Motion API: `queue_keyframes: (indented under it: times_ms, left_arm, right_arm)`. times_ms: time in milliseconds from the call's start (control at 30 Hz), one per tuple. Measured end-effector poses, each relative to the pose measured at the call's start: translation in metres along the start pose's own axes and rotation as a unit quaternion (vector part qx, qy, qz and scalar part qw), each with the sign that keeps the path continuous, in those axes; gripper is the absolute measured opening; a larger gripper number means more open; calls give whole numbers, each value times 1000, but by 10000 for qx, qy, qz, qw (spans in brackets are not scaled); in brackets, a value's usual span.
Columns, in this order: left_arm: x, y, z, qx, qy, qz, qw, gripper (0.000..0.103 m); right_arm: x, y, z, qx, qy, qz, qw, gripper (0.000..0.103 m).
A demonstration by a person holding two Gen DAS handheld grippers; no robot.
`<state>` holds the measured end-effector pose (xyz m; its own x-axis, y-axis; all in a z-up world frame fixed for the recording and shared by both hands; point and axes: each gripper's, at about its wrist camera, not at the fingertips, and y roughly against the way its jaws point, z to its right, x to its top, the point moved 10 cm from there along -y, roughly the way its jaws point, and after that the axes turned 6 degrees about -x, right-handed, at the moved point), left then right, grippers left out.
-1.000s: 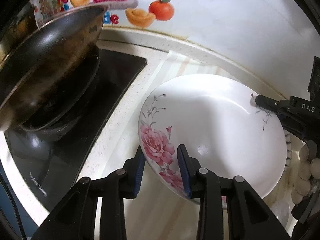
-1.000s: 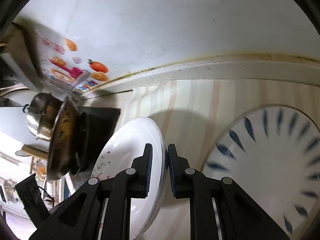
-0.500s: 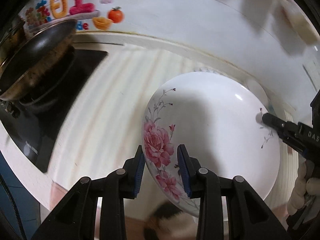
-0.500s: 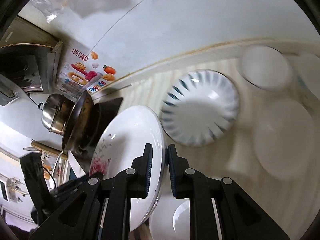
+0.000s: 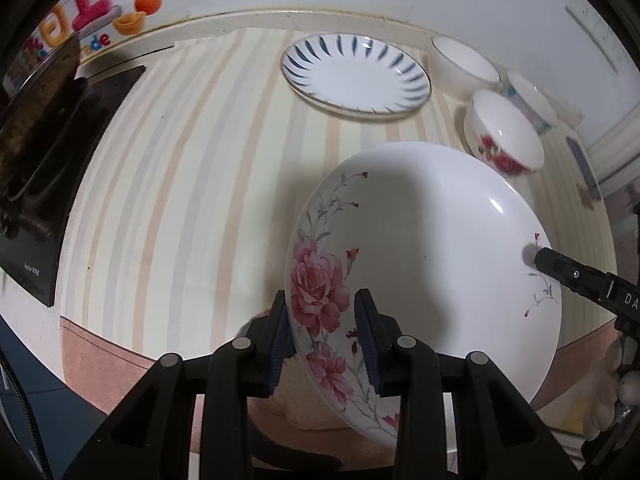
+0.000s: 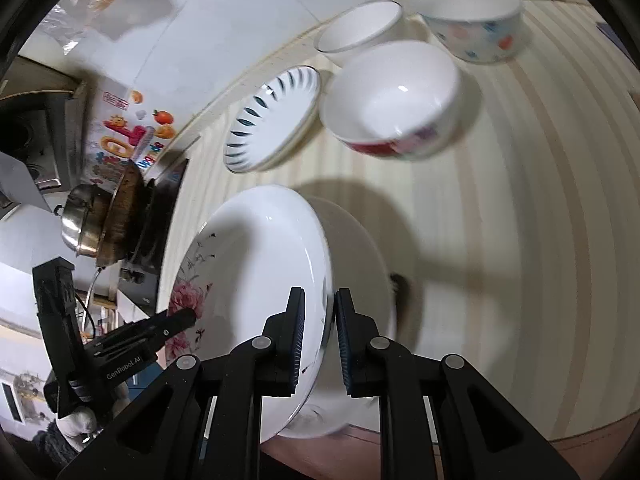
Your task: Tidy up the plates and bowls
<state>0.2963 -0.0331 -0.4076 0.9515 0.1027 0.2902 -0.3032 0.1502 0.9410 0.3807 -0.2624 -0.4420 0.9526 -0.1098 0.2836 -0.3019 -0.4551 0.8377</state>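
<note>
Left wrist view shows the left tongs [image 5: 324, 334] pinching the near rim of the rose plate [image 5: 424, 264], one finger over the painted face and one under it; the right tongs [image 6: 320, 338] pinch the opposite rim in the same way. The plate hangs tilted above the striped counter [image 5: 192, 184], apart from it, judging by its shadow below.

The step in hand appears to be carrying this plate toward the blue-dashed plate [image 5: 356, 74], which lies ahead of the left tongs and slightly to their right. To do it well, both grips should travel together so the rim does not twist between the pads, and the plate should level out before it lowers.

Open counter lies ahead and to the left of the left tongs. To their right, the red-flowered bowl [image 5: 504, 136] sits close beyond the plate's far edge, with a plain white bowl [image 5: 464, 62] and a speckled bowl [image 6: 472, 20] behind it. The stove [image 5: 48, 168] is well to the left.
</note>
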Motion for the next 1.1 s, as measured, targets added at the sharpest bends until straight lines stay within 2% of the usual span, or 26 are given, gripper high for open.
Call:
queue_keyframes:
  times_ms: [367,733,1100]
  left_arm:
    - [-4,-20,2,384,-168,-111,9991,30]
    - [-7,-28,-6,460,42,-229,9987,30]
    - [-6,-31,-5,513,-63,-286,9983,30]
  right_arm:
    - [-16,-17,12,-133,-6,-141,9998,17]
    - [-15,-26,3,-216,91,-221,9995,17]
    - [-16,-28,-2,-422,195,-354,9983,18]
